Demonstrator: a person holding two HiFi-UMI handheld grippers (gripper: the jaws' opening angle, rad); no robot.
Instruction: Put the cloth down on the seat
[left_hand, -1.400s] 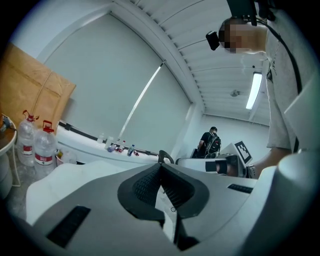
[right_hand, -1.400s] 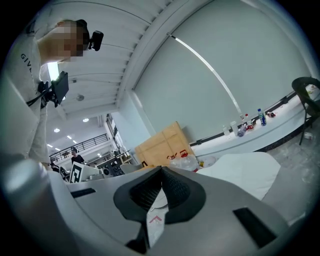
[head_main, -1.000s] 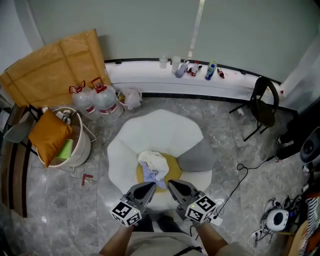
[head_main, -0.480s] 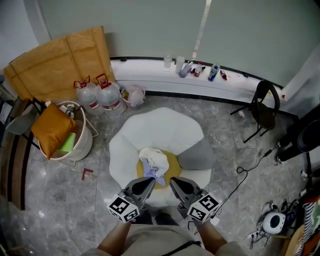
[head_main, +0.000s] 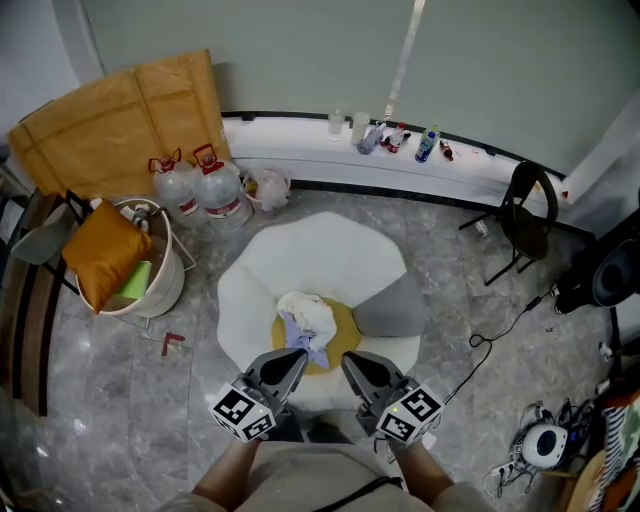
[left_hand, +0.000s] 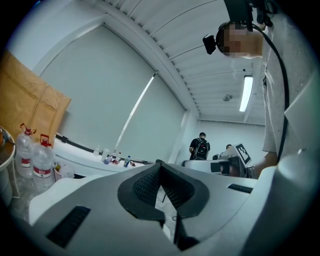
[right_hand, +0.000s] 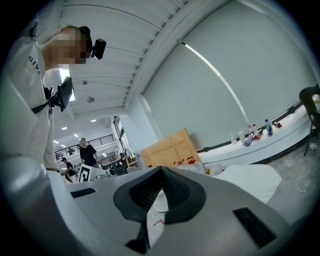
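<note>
Frame centre: cloth, white and lilac, crumpled in a heap on the yellow middle of the white petal-shaped seat, touching it and free of both grippers. Just below it, left gripper and right gripper side by side, tips aimed at the cloth's near edge, each with jaws pressed together and nothing between them. Same closed tips in both gripper views, with only room beyond.

Edges and room: grey cushion tucked against the seat's right rim. Open marble floor to the right and lower right, crossed by a thin black cable. Black chair well apart at right, near the curved white ledge with its row of small bottles along the top. Tighter on the left: two water jugs just off the seat's upper-left rim, a round tub with an orange pillow further left, and a cardboard sheet leaning at upper left. Clear strip of floor between tub and seat.

Against a second ago: cloth in the same place on the yellow middle, heap unchanged. Both grippers as near it as then, jaws as tightly together. Framing nudged slightly; nothing in the room displaced.
</note>
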